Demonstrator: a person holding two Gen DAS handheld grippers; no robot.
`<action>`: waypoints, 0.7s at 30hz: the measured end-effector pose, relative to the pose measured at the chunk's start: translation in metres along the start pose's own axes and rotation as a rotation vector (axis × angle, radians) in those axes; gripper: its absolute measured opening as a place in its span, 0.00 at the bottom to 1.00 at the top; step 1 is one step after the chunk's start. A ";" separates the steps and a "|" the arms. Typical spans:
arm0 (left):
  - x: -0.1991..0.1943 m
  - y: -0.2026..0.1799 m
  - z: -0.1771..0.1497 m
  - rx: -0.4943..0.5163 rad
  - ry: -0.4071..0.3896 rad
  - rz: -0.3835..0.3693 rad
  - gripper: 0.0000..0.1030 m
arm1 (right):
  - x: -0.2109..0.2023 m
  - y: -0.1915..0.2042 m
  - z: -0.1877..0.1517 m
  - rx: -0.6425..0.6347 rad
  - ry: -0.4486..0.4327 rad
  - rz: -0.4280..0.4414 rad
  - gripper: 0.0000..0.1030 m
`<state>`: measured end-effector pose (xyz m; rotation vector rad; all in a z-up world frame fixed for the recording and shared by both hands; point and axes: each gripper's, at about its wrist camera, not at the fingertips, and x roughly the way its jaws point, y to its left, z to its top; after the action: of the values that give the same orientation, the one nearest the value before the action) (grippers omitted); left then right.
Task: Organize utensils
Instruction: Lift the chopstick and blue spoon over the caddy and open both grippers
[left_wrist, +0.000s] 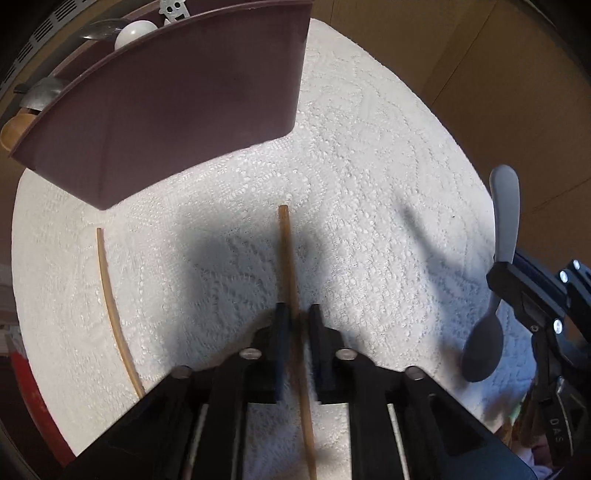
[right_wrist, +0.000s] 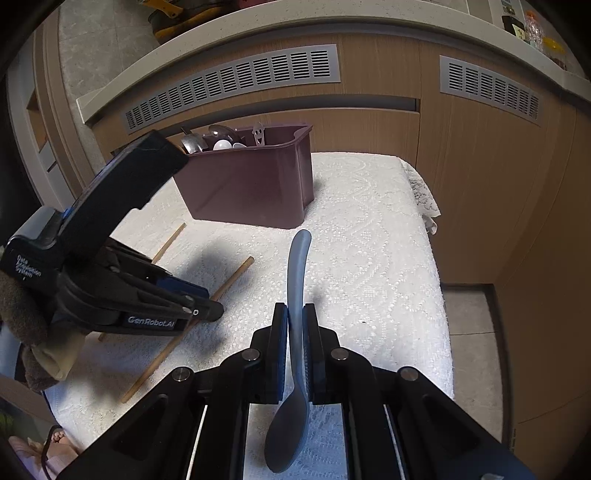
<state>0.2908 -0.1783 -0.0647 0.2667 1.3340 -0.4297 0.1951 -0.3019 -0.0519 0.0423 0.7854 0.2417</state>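
My left gripper (left_wrist: 295, 314) is clenched on a wooden chopstick (left_wrist: 287, 254), which runs straight out between the pads with its free tip toward the maroon utensil caddy (left_wrist: 192, 99). The tool points steeply down at the white lace cloth (left_wrist: 369, 166). Whether the chopstick has lifted off the cloth or lies on it I cannot tell; the stretch of stick at the pads is blurred. A second chopstick (left_wrist: 114, 306) lies on the cloth apart to the left, its long axis roughly parallel to the held one.

My right gripper (right_wrist: 295, 317) is clenched on a grey-blue spoon (right_wrist: 297, 280) at mid-handle. The handle end leads forward toward the caddy and the bowl hangs back beneath the tool, clear of the cloth.

The caddy stands at the far edge of the cloth, straight ahead of both grippers, open side up. It already holds metal spoons, a white spoon and a small utensil with a smiling face cut into it. From the right wrist view, my left gripper sits nearer the caddy's left end, so I judge the chopstick has the shorter path in.

Legible writing on the left tool's body, seen from the right wrist: "GenRobot.AI" (right_wrist: 150, 321) and "Data Acquisition System" (right_wrist: 27, 268).
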 end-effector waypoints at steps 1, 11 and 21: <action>-0.002 0.000 0.001 -0.005 -0.016 -0.004 0.06 | -0.001 -0.001 -0.001 0.004 -0.004 -0.001 0.07; -0.077 0.036 -0.063 -0.203 -0.451 -0.166 0.06 | -0.007 -0.007 0.004 0.055 -0.050 0.014 0.07; -0.220 0.081 -0.056 -0.223 -0.920 -0.185 0.06 | -0.066 0.028 0.093 -0.056 -0.303 -0.013 0.04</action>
<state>0.2399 -0.0499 0.1330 -0.2335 0.4897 -0.4706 0.2102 -0.2851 0.0635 0.0203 0.4769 0.2385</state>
